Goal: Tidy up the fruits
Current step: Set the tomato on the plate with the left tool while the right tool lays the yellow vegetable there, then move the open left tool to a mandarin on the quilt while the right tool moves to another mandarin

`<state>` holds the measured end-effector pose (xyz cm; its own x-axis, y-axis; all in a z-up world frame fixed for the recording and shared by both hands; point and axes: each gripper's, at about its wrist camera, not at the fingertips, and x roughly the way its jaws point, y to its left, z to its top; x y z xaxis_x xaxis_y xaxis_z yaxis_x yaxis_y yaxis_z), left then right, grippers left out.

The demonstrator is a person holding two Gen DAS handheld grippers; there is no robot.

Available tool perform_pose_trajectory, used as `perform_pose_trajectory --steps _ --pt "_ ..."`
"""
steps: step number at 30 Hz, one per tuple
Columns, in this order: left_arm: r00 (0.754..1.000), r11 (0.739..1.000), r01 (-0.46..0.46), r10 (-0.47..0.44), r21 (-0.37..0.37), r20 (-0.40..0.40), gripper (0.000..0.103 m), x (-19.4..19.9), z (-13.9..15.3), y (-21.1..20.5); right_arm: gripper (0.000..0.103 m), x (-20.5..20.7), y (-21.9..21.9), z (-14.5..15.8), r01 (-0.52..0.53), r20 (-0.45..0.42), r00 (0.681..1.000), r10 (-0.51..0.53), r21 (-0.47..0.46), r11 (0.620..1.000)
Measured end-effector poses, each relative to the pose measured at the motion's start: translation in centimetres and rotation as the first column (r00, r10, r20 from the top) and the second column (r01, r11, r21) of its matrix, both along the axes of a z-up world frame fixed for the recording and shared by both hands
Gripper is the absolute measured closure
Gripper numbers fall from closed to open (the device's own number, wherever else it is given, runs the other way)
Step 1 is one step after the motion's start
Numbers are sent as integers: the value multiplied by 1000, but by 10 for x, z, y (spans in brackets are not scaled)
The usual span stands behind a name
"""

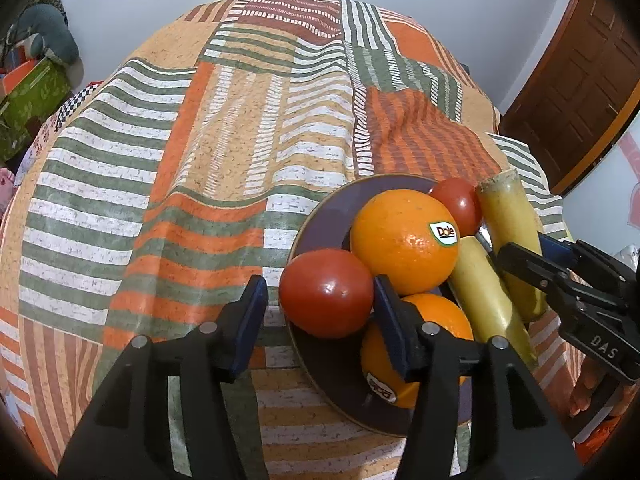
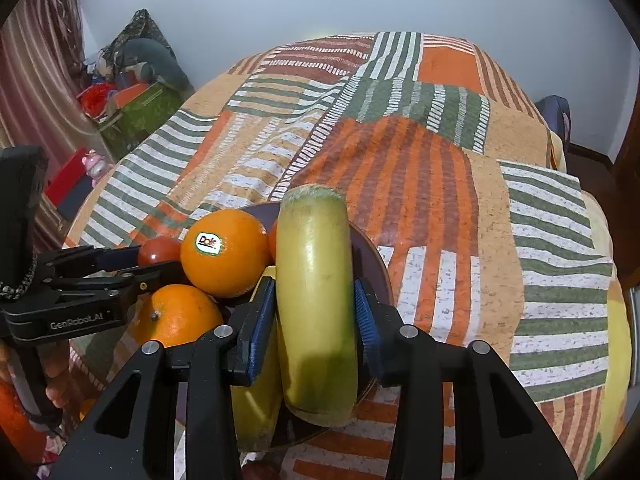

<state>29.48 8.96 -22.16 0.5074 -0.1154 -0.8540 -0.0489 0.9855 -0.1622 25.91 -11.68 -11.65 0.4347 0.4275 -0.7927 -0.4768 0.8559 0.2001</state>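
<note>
Right gripper pinches a yellow-green stalk piece over the plate's right side, left gripper parted around the near tomato without squeezing, so lower that stalk gently beside its twin.

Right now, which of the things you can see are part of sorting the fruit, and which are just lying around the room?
Part of the job:
- plate
- two oranges
- two tomatoes
- two pale yellow-green cut pieces
- left gripper
- right gripper

Just lying about:
- patterned bedspread
- green box
- wooden door
</note>
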Motion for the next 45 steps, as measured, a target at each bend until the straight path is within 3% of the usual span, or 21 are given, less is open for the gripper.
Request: perform_pose_trajectory --steps 4,7,16,19,26,33,45 --pt "1000 1000 6 -6 7 14 47 -3 6 -2 64 -3 2 5 -8 21 1000 9 -27 1000" --pt "999 1000 16 -17 5 43 35 -8 15 -5 63 -5 1 6 -6 23 1000 7 -33 999" --pt "994 999 45 -48 29 98 34 -34 45 -16 52 -24 -10 27 13 57 998 -12 -10 1000" --pt "992 998 44 -48 37 116 29 -49 53 -18 50 -35 -15 37 17 70 997 -17 1 1000" --pt "992 997 41 -48 64 117 26 -87 59 -17 42 -68 -25 54 19 95 995 -21 18 1000" --pt "995 999 27 -31 39 92 23 -120 50 -12 41 -95 -28 48 3 76 997 -3 8 1000" --pt "1000 999 22 -21 29 -10 23 -152 13 -17 40 -120 -20 7 -33 -16 999 33 -24 999"
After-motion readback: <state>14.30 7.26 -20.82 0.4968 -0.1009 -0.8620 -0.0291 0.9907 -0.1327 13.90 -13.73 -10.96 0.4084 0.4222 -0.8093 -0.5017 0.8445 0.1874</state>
